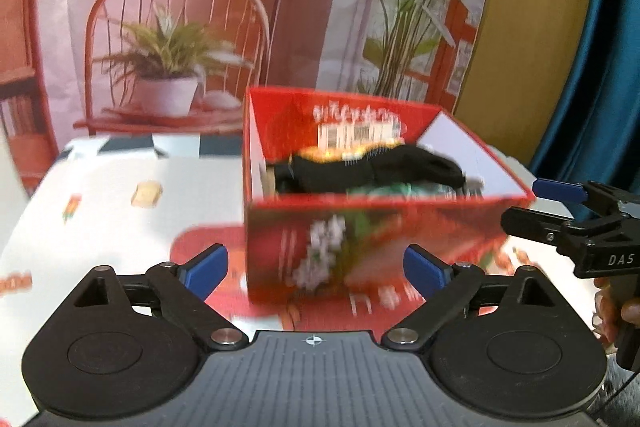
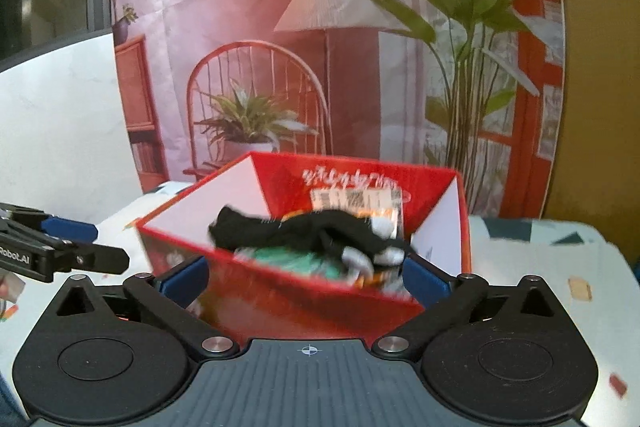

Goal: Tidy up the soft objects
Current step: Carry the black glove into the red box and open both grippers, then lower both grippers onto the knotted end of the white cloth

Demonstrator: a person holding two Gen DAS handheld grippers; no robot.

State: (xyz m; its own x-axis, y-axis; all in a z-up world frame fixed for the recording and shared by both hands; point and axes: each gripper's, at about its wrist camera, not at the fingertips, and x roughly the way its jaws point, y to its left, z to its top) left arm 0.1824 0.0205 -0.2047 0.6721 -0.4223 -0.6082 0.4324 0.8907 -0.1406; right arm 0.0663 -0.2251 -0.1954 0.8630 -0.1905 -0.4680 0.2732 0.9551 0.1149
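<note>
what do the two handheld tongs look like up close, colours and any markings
Both tongs, left and right, match: black linkage arms with silver pivot pins, blue pads, round black discs, a ribbed grey base with a crosshair mark. White lettering runs along their sides.

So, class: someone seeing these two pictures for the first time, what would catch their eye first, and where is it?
The red box in the middle of the patterned table stands out first, open-topped, with a black sock draped over other soft things inside. Next, the left gripper and the right gripper stand open and empty before the box.
</note>
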